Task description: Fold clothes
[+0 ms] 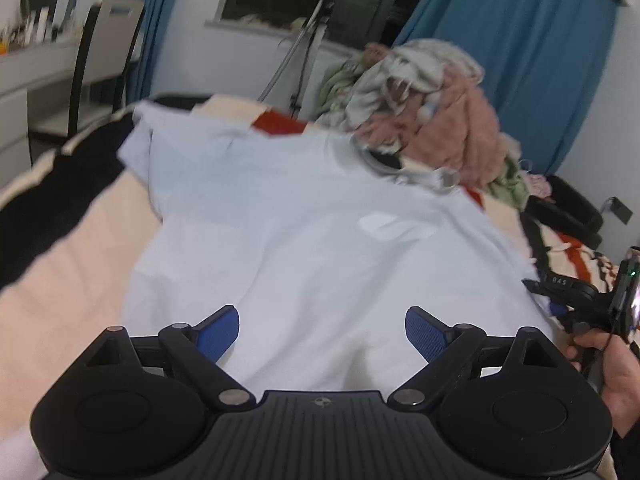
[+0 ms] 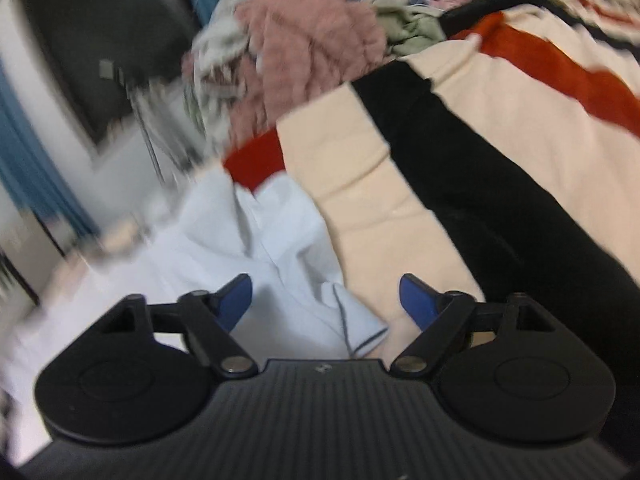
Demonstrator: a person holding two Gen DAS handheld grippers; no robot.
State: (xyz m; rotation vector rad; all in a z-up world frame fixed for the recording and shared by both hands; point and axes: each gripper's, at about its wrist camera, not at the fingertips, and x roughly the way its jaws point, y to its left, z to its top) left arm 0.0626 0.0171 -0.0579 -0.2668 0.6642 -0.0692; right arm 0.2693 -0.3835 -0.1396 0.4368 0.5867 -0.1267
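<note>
A pale blue T-shirt point(image 1: 320, 240) lies spread flat on the bed, its collar point(image 1: 380, 160) at the far end. My left gripper point(image 1: 322, 314) hovers open just above the shirt's near part, with nothing pinched between its blue pads. In the right wrist view the shirt's sleeve point(image 2: 360, 328) lies crumpled at the shirt's right edge. My right gripper point(image 2: 326, 284) is open over it, the sleeve below and between its fingers, the pads clear of the cloth. In the left wrist view that right gripper point(image 1: 548, 300) shows at the shirt's right edge, held by a hand point(image 1: 616, 368).
The bed carries a blanket point(image 2: 400, 200) striped cream, black and red. A pile of pink, grey and green clothes point(image 1: 432, 120) sits beyond the collar. A chair point(image 1: 104, 60) and a white desk point(image 1: 40, 72) stand at the far left, a tripod point(image 1: 304, 52) and blue curtains point(image 1: 520, 60) behind.
</note>
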